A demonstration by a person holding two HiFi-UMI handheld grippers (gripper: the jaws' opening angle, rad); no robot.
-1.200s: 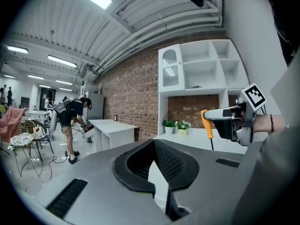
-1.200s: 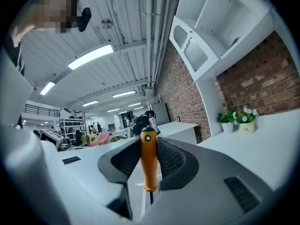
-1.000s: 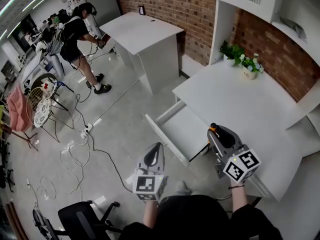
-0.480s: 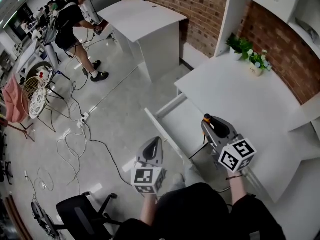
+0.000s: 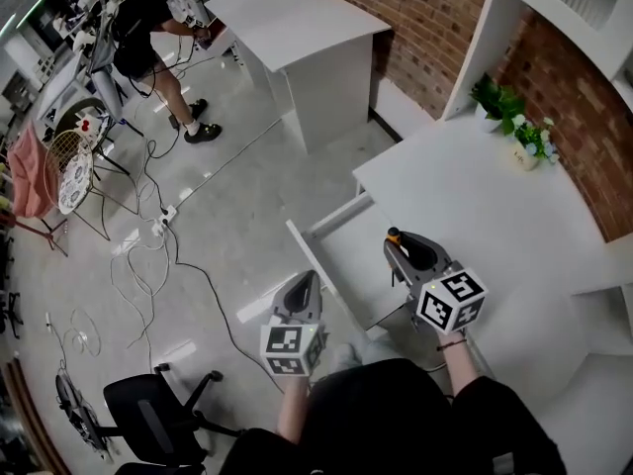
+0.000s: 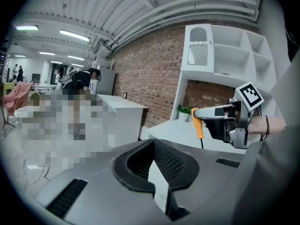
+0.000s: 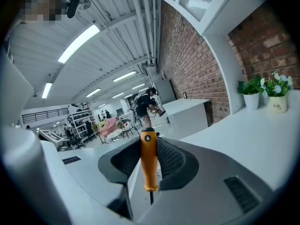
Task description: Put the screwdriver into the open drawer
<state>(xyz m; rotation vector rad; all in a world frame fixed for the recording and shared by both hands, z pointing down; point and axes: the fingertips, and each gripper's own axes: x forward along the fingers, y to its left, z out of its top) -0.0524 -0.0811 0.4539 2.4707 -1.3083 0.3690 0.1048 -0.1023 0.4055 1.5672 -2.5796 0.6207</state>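
Observation:
An orange-handled screwdriver [image 7: 148,161] stands upright between the fingers of my right gripper [image 7: 149,163], which is shut on its handle with the thin black shaft pointing down. In the head view the right gripper [image 5: 396,243] and the screwdriver [image 5: 393,234] hang over the near right part of the open white drawer [image 5: 346,250], which juts from the white desk [image 5: 475,196]. The left gripper view shows the same screwdriver [image 6: 198,123] at the right. My left gripper [image 5: 305,285] hovers left of the drawer front, its jaws [image 6: 157,170] a little apart and empty.
Two potted plants [image 5: 490,97] [image 5: 534,137] stand at the desk's far edge against the brick wall. A second white desk [image 5: 297,28] stands beyond, with a person [image 5: 148,28] beside it. Cables [image 5: 148,265] trail over the floor at the left; an office chair [image 5: 158,414] is near me.
My right gripper has carried the screwdriver left and down, from the desk's front edge to above the drawer. The left gripper has sunk a little and stays empty.

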